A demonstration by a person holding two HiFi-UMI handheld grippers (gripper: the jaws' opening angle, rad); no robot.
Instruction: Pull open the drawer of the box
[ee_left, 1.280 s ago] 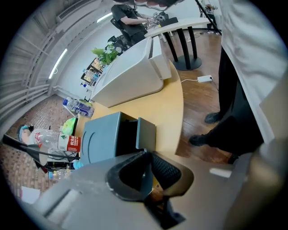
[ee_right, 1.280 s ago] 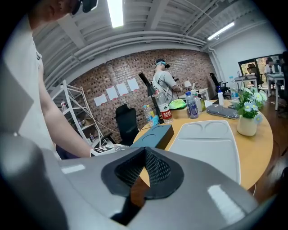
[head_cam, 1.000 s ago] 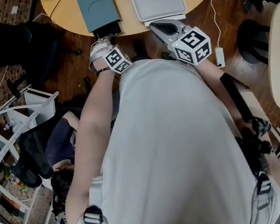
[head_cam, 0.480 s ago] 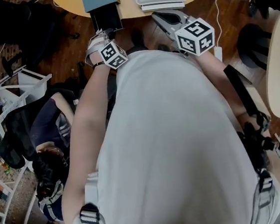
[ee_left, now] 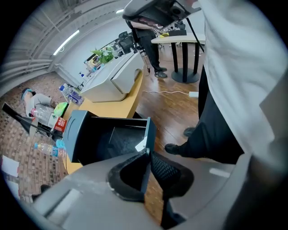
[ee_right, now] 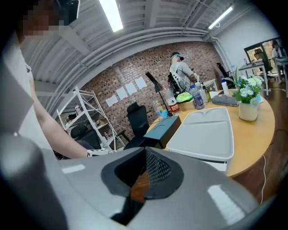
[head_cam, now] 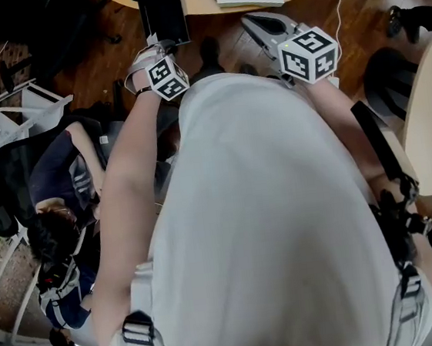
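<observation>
Left gripper view: left gripper (ee_left: 147,155) jaws closing, pads on thin front panel of drawer (ee_left: 112,139). Drawer stands pulled well out of box (ee_left: 72,130). Box sits at worktop (ee_left: 110,105) edge; drawer overhangs floor (ee_left: 175,112).
Right gripper view: right gripper (ee_right: 144,155) jaws together, nothing held, near tray (ee_right: 202,132), not touching it.
</observation>
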